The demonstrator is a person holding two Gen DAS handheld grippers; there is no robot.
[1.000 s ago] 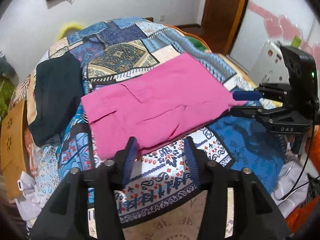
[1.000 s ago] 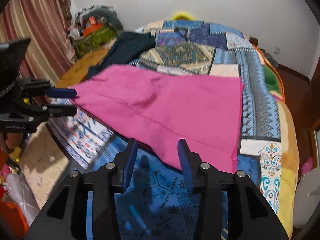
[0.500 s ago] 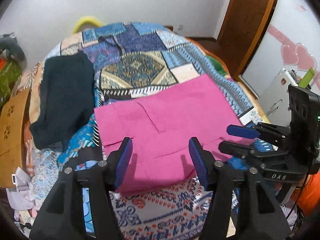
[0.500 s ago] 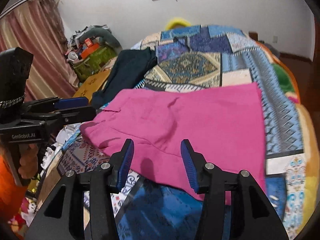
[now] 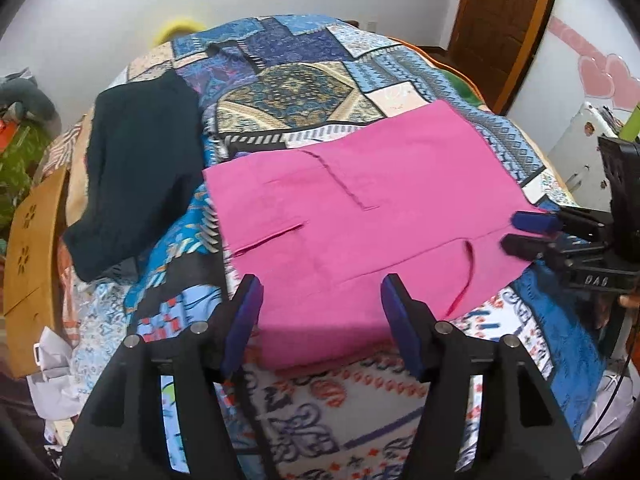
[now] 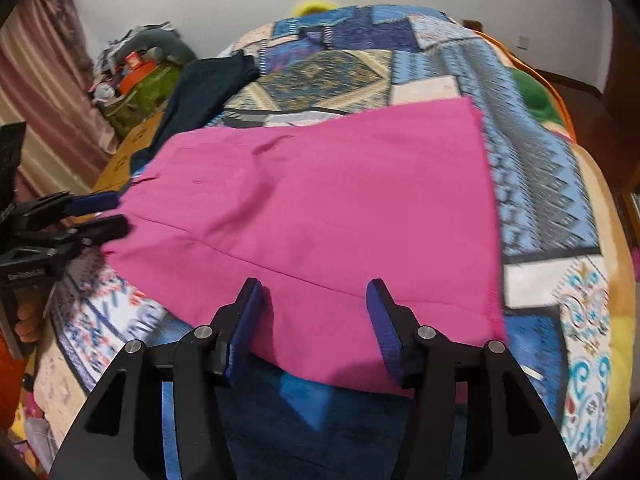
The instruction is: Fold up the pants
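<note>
The left hand-held gripper (image 5: 322,304), black with blue pads, hangs over the near edge of the bright pink cloth pants (image 5: 360,216), its jaws spread apart and just having been opening wider; the pink hem shows in the gap between the fingers, but the pads do not press on it. The right hand-held gripper (image 6: 314,308) is built the same and stands the same way over the other end of the garment: its jaws are parted, they too have just been opening, and pink cloth lies between them without being pinched. Each tool shows in the other's camera, at the side of the pants, with its blue-tipped fingers reaching in toward the fabric.

The pink pants lie flat across the near part of the bed, spread sideways on a patchwork bedspread (image 5: 304,88) of blue, cream and gold printed panels. A seam and a pocket slit show on the upper face, with a small fold by the near edge toward the right gripper. The cloth looks mostly smooth.

Beside the pants, toward the left side of the bed, lies a dark navy garment (image 5: 136,168), near the pink cloth but apart from it. A light wooden board (image 5: 28,264) with cut-out flower shapes stands at the bed's left side. A brown wooden door (image 5: 504,20) stands in the far wall.
</note>
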